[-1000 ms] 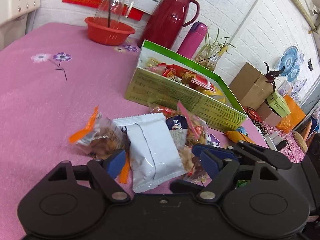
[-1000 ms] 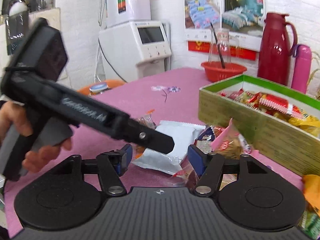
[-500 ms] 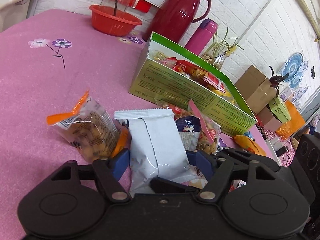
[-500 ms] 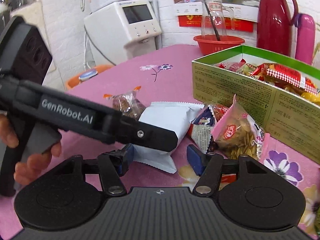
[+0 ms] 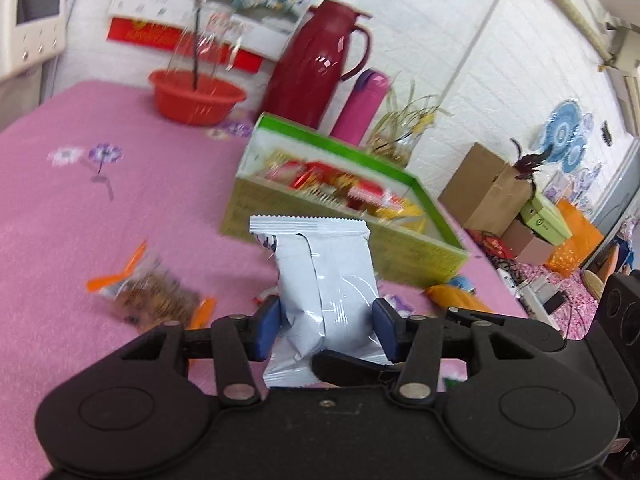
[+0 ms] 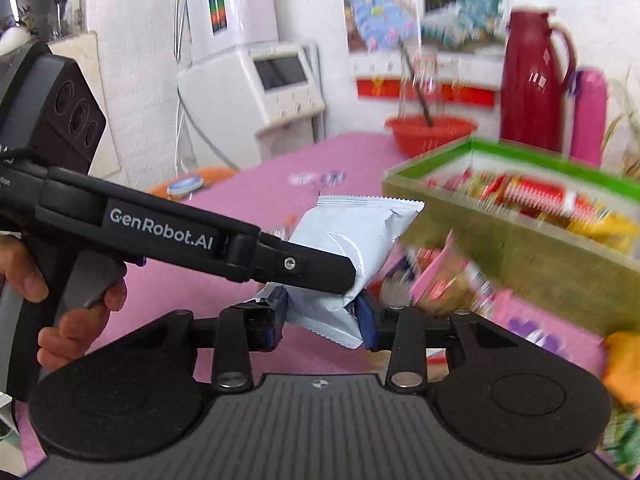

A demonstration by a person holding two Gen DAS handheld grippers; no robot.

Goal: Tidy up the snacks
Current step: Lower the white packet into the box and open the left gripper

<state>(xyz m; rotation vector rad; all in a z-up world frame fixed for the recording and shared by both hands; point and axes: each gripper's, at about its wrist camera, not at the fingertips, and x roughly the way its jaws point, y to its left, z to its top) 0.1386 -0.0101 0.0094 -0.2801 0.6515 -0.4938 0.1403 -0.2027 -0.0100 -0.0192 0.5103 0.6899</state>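
White brick walls surround a table under a pink cloth with printed flowers (image 5: 100, 208). At the far edge stand a red plastic basin (image 5: 197, 98), a tall dark-red thermos jug (image 5: 316, 64) & a slim pink flask (image 5: 362, 108) just beside it. Nearer the middle sits a long open cardboard box with a green rim (image 5: 400, 176), partly filled w/ red & yellow snack packs, blurred.

Left wrist view: the left gripper (image 5: 325, 322) has its blue pads on either side of a white foil snack packet (image 5: 324, 276) w/ crimped top edge, which stands upright, raised off the cloth in front of the box. Pads press into the packet's lower sides; jaws are closing on it. A finger of the other gripper reaches in under the packet from the right. To the left, lying on the cloth, is a clear packet w/ orange ends & brown contents (image 5: 152, 292), blurred.

Right wrist view: the right gripper (image 6: 322, 320) has the same white packet's lower end between its blue pads, jaws closing, pads touching it. The left gripper's black body, marked GenRobot.AI, crosses from the left, held by a person's hand (image 6: 68, 312). More loose snack packs (image 6: 436, 280) lie right of the packet, near the box wall, too blurred to read. A white machine w/ a screen (image 6: 276, 92) stands beyond the table.
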